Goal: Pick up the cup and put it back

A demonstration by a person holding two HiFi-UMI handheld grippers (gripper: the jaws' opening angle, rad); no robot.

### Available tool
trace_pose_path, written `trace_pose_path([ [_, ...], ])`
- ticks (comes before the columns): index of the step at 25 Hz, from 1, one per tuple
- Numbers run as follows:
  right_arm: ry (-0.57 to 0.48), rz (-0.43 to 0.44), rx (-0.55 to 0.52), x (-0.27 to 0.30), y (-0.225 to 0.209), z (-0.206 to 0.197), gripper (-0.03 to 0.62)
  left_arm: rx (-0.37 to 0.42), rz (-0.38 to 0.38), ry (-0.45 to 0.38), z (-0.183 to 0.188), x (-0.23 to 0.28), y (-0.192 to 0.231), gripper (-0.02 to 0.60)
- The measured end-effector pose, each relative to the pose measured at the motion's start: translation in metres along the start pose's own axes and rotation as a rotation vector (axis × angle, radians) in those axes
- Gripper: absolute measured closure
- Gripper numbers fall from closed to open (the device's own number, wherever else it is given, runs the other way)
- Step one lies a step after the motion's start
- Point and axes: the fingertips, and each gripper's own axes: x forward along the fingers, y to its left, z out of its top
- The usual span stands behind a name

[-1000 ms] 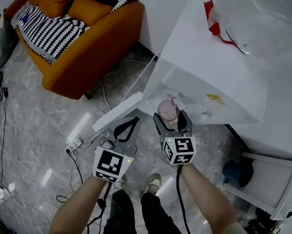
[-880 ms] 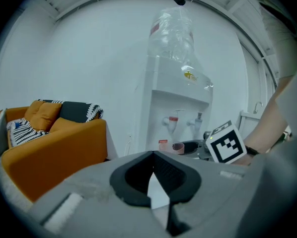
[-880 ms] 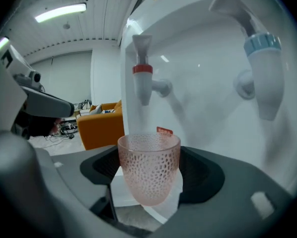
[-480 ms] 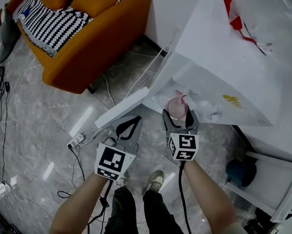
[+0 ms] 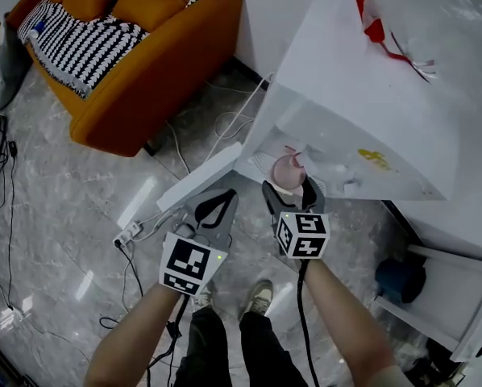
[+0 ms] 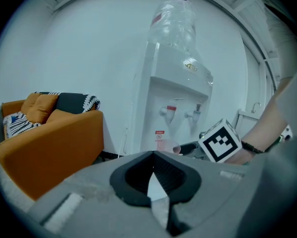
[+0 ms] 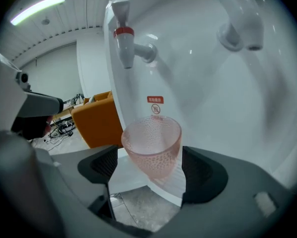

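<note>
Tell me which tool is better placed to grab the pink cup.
Right. The right tool has the pink cup between its jaws, which have just been opening; the left tool is shut, off to the side.

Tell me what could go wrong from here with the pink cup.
1. The jaws of the right hand-held gripper have just been opening with the pink cup between them, pads clear of it; pulling back askew could clip it.
2. The cup seems to stand near the front edge of the dispenser's ledge, so a nudge might tip it off.
</note>
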Motion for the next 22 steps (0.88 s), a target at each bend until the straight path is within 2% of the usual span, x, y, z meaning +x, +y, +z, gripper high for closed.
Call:
trace_pose_path([
  [9,0.013,-0.018,0.104,-0.056,0.005,0.035,0.209,0.016,0.015,-0.004,0.047,-0.027,-0.004,0.580],
  [13,-0.004,-0.001,0.096,-0.087,0.022,0.064,0.234,0.031,0.021,-0.009,0.074,-0.045,-0.006,0.580],
  [15,-0.003,0.024,0.090,-0.105,0.033,0.080,0.270,0.039,0.018,-0.014,0.089,-0.055,-0.010,0.580],
  [22,-0.062,0.084,0.056,-0.177,0.071,0.148,0.307,0.048,0.021,-0.034,0.141,-0.102,-0.023,0.580],
])
